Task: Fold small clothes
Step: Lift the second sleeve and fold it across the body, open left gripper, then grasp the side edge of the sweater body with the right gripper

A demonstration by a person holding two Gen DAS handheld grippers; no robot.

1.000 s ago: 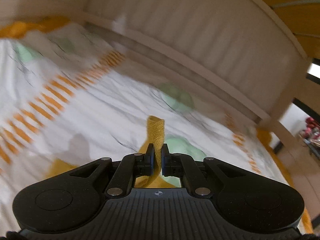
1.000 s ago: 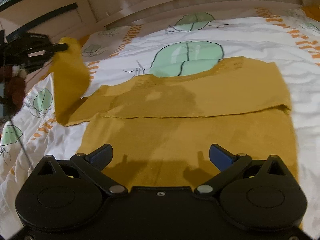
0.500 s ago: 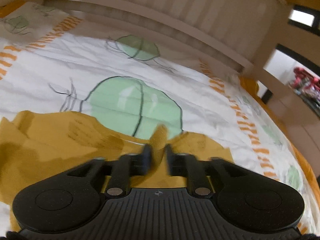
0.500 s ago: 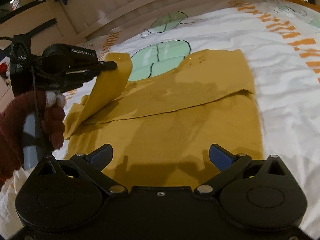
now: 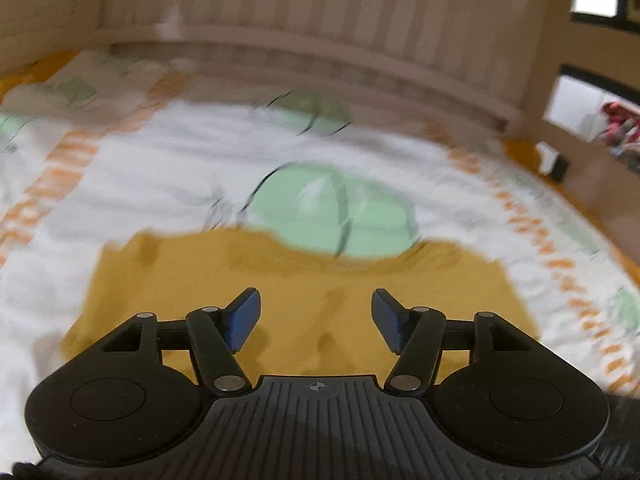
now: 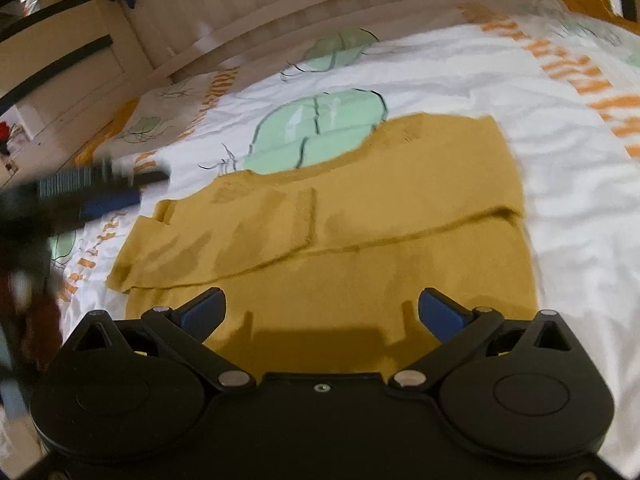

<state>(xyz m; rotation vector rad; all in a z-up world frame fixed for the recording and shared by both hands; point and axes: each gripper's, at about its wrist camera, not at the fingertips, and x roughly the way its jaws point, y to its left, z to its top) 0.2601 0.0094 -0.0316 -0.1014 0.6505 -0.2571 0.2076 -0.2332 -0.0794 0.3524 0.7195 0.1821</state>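
Warm indoor light, motion blur, fisheye-bent edges

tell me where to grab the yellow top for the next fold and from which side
Probably the bottom hem of the yellow top, the free edge nearest the right gripper. Come in low from the near side: both sleeves already lie folded across the upper part, so the lower body is the flat flap left to lift toward the neckline.

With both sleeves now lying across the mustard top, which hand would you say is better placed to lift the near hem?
Probably the right. The right gripper hangs open directly over the near part of the mustard top. The left gripper, its jaws just opened with nothing between them, sits off beyond the top's far left edge.
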